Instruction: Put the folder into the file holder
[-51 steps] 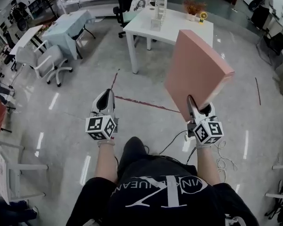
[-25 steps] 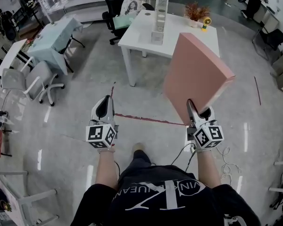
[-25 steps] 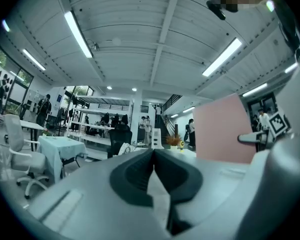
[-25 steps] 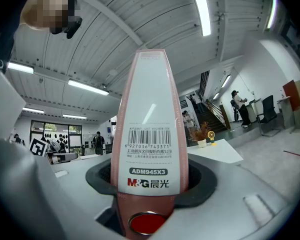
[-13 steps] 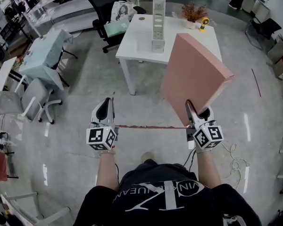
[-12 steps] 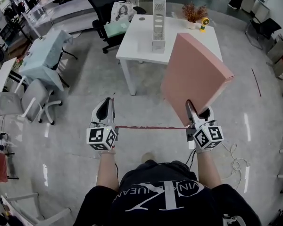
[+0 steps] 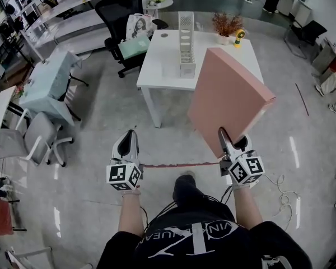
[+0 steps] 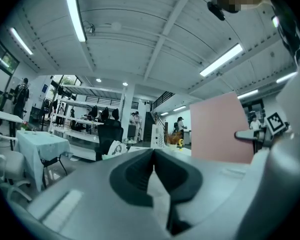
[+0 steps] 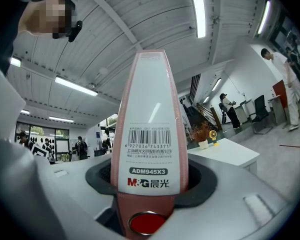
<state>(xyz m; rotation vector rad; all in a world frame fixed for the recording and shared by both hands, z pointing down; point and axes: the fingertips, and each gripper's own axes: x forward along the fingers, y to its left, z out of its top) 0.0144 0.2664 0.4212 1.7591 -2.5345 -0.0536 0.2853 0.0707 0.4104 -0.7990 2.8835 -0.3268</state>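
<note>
A thick pink folder stands tilted up in my right gripper, whose jaws are shut on its lower spine. In the right gripper view the folder's white spine label fills the middle between the jaws. My left gripper is shut and empty, held over the floor at the left; in the left gripper view its jaws meet. The white slotted file holder stands upright on the white table ahead.
A potted plant and a small yellow item sit at the table's far side. A black office chair stands behind the table. To the left are a cloth-covered table and a white chair. Red tape marks the floor.
The person has walked forward: the white table and file holder are nearer and lower in the head view. Both grippers keep their pose, and the folder stays held.
</note>
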